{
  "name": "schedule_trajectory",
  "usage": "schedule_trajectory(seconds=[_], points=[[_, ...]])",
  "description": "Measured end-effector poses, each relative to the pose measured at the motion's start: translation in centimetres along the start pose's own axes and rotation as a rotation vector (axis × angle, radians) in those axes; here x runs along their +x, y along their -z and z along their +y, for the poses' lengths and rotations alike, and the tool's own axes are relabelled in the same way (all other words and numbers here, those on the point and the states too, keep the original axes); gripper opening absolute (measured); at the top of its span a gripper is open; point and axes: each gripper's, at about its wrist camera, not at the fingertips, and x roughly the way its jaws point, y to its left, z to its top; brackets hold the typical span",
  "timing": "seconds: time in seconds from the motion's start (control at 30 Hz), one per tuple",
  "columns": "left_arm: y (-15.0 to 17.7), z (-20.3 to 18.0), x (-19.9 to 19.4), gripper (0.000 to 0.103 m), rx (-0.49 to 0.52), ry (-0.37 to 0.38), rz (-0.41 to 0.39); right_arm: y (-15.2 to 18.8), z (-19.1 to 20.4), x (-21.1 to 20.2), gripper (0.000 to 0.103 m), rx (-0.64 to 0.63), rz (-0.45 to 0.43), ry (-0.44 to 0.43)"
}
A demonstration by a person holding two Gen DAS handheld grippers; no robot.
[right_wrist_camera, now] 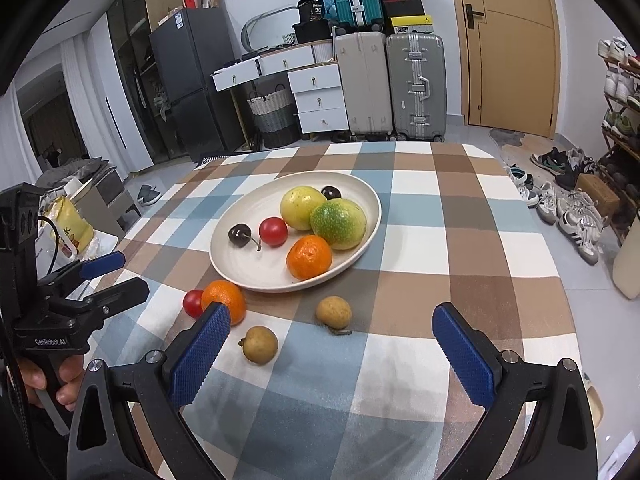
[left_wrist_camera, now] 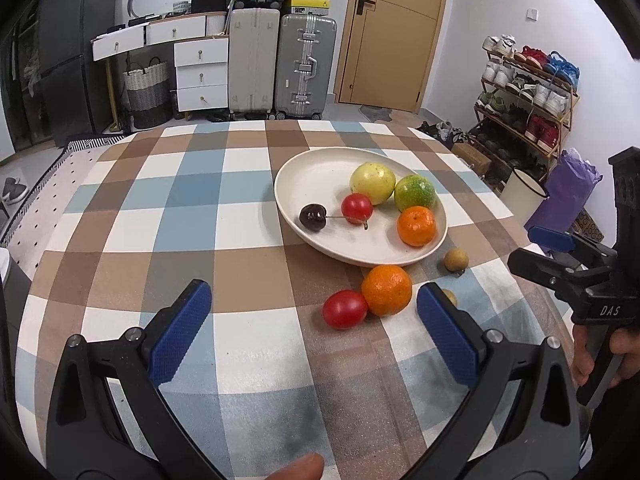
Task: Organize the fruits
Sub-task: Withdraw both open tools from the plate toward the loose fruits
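Observation:
A cream plate holds a yellow fruit, a green one, a mandarin, a red tomato and dark cherries. On the checked cloth in front of it lie an orange, a second tomato and two brown longans. My left gripper stands wide open just short of the tomato and orange. My right gripper is open too, short of the longans. Neither holds anything.
The checked table ends at a rounded edge on every side. Beyond it are suitcases, white drawers, a wooden door and a shoe rack. A thumb shows at the bottom of the left wrist view.

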Motion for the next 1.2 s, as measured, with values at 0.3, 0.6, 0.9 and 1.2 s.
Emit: schedule_trajectory(seconds=[0.3,0.6,0.9,1.2], points=[[0.8,-0.3,1.7,0.102,0.021,0.001,0.042,0.5,-0.2,1.0,0.102,-0.006,0.023,0.012],[1.5,0.5,4.1,0.102,0.004,-0.048,0.103,0.8,-0.6,2.6,0.103,0.006,0.061,0.027],[1.8,0.7,5.6,0.102,0.007,-0.051,0.139,0.9,-1.1,4.1,0.102,0.016,0.088,0.022],[1.4,0.1,7.4,0.102,0.031,-0.086,0.178,0.8,-1.8,6.2,0.102,0.034,0.132,0.047]])
